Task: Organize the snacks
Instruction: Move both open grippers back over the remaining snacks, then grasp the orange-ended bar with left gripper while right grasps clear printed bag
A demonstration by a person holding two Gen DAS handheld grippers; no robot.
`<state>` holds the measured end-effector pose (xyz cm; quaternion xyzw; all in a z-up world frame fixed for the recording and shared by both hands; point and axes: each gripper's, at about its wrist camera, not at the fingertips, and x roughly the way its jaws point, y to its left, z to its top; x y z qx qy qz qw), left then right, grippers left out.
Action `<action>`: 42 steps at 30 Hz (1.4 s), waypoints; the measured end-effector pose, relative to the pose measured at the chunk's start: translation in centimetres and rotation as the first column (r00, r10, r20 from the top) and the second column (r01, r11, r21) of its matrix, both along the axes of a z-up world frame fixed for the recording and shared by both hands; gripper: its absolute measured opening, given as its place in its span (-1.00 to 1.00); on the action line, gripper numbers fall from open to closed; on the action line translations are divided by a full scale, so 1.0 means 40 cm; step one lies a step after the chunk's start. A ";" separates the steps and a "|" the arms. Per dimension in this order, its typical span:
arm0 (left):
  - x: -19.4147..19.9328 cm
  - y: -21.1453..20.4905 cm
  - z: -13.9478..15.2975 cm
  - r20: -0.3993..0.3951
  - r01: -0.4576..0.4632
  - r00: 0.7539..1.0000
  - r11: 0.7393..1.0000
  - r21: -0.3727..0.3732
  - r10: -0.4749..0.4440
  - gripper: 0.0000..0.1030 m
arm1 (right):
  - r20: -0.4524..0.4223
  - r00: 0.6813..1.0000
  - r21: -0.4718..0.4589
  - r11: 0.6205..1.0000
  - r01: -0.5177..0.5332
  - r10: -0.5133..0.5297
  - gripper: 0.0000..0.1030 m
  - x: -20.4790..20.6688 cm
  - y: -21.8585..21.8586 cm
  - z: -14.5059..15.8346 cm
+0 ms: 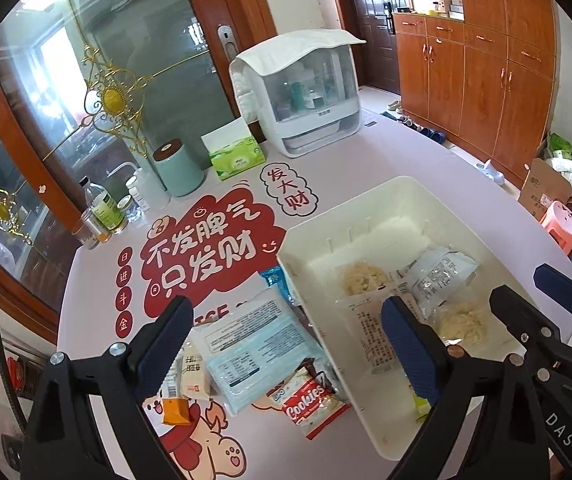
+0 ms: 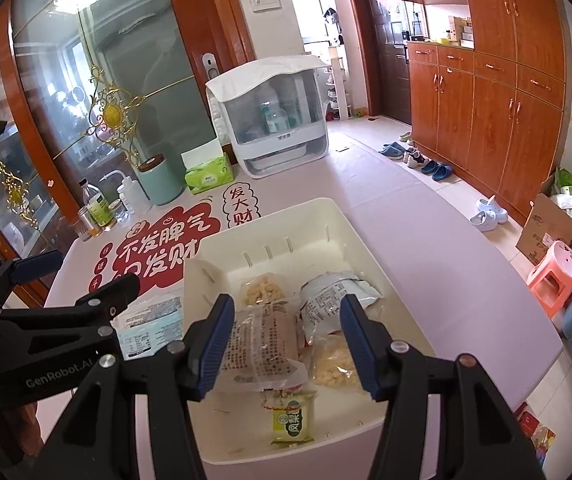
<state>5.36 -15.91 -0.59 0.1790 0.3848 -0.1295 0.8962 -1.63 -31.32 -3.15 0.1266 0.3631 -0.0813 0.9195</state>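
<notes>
A white plastic bin (image 1: 325,224) (image 2: 214,256) stands on the table and holds several snack bags: clear bags of pale puffs (image 2: 333,364), a silver bag (image 2: 333,300), a printed clear bag (image 2: 262,344) and a small green packet (image 2: 291,420). Left of the bin lie a pale blue pack (image 1: 246,352), a Cookies bag (image 1: 309,404), a cream packet (image 1: 194,372) and an orange packet (image 1: 176,410). My left gripper (image 1: 286,344) is open above these loose snacks. My right gripper (image 2: 286,344) is open and empty over the bin.
At the table's back stand a mint canister (image 1: 178,168), a green tissue pack (image 1: 238,156), small bottles (image 1: 104,208) and a white covered appliance (image 1: 305,92). A pink stool (image 2: 553,272), a cardboard box and shoes sit on the floor to the right.
</notes>
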 end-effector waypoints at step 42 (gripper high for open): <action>0.082 0.441 -0.123 -0.111 -0.265 0.959 0.964 -0.014 0.262 0.84 | -0.133 0.973 -0.045 0.979 -0.197 0.190 0.08 0.101 0.332 -0.098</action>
